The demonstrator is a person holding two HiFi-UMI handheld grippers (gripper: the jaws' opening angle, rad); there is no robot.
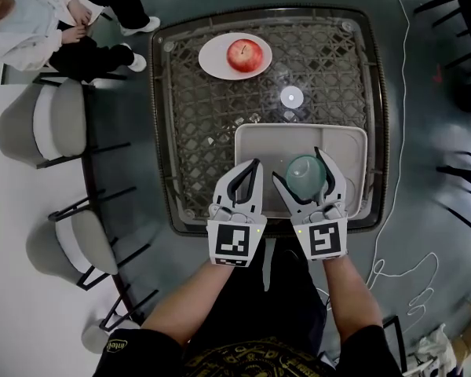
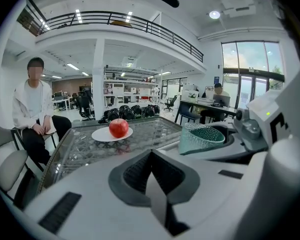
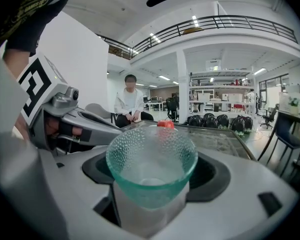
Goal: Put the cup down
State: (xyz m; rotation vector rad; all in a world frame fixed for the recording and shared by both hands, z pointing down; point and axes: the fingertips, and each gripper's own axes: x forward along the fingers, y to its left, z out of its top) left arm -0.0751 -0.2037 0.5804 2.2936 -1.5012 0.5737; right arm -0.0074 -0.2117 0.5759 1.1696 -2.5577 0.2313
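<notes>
At the upper left of the head view a seated person waits beside two grey chairs, well clear of the work. Moving right, the left claw hangs over the near left corner of the tray, its jaws pressed together with nothing between them. Beyond it, at the top middle of the frame, an apple sits on a white plate on the glass-topped lattice bench. Right of centre, the right claw is clamped on the cup, a pebbled green glass held upright with its mouth up over the tray's near half (whether its base already touches the tray floor cannot be told). The step in hand looks to be the set-down. It would go best by lowering the cup straight and level, and parting the jaws only once the base bears flat on the tray. The claw should then back away along its own line, so that a jaw does not drag the rim and tip the cup. The glass is likely slick, so the grip should not ease early. At the far right a white cable trails over the floor. The marker cubes carry only black-and-white patterns, and the yellow print on the wearer's shirt at the bottom edge is too small to read.
</notes>
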